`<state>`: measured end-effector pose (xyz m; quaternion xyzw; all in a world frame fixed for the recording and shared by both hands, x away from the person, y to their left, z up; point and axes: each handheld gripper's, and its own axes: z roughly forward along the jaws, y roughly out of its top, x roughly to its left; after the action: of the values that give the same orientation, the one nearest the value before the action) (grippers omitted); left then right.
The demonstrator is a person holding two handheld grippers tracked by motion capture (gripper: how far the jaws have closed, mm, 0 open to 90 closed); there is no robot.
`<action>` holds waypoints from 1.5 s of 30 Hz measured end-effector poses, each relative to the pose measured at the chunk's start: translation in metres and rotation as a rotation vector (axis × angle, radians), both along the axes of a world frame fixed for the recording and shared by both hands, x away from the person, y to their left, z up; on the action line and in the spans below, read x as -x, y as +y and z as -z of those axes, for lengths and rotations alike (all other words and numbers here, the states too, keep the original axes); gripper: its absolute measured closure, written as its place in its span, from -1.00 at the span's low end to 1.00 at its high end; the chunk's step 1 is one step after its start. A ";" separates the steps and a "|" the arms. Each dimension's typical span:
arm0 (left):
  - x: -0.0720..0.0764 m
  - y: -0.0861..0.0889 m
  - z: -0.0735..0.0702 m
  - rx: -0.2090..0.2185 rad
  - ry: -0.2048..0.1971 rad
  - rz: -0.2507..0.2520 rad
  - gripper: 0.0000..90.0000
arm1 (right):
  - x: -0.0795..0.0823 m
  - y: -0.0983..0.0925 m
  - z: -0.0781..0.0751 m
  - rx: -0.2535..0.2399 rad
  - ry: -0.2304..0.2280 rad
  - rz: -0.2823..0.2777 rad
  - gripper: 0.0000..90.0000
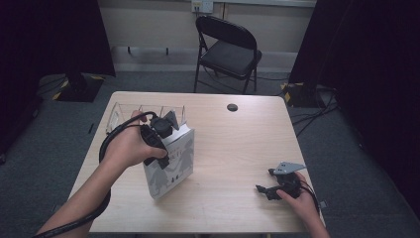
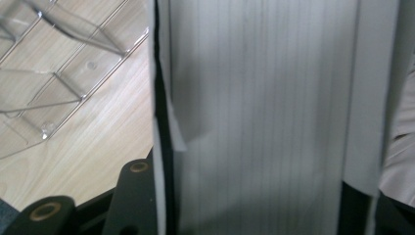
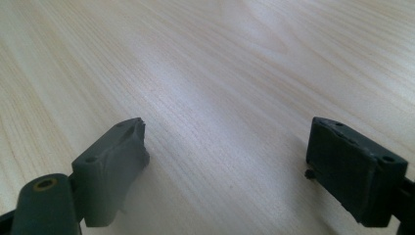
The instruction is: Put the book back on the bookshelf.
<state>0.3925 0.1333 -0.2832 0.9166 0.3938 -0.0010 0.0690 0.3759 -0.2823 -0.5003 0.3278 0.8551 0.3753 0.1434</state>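
The room is dim and the corners are very dark. The table (image 1: 233,148) is softly lit. Up close, the book's pages (image 2: 264,117) look blurry and grey.

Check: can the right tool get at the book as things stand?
Probably yes. The right tool rests open on the table, with bare wood between it and the book. The left tool already clamps the book's top.

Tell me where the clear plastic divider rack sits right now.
In the high view, the clear plastic divider rack sits at the wooden table's far left, just behind the left gripper clamping the white book.
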 end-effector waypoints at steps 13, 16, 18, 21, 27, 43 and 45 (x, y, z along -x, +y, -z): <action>-0.001 0.020 0.000 -0.006 0.012 -0.072 0.17 | 0.000 0.000 0.000 0.000 0.001 0.001 -0.70; -0.002 0.024 0.000 0.000 0.016 -0.091 0.17 | 0.000 0.000 0.000 0.000 0.000 0.000 -0.70; -0.002 0.026 -0.001 -0.002 0.020 -0.099 0.17 | 0.000 0.000 0.000 0.000 0.001 0.000 -0.70; -0.003 0.030 0.000 0.001 0.020 -0.110 0.17 | 0.000 0.000 0.000 0.000 0.000 0.001 -0.70; -0.006 0.035 0.000 -0.001 0.010 -0.146 0.17 | 0.000 0.000 0.000 0.000 0.000 0.001 -0.70; -0.021 0.043 0.002 -0.005 0.012 -0.198 0.17 | 0.000 0.000 0.000 0.000 0.000 0.000 -0.70; -0.024 0.044 0.001 -0.010 0.011 -0.198 0.17 | 0.000 0.000 0.000 0.000 0.000 0.000 -0.70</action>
<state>0.4167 0.1770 -0.2845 0.8735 0.4828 0.0026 0.0618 0.3759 -0.2823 -0.5003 0.3280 0.8551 0.3750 0.1434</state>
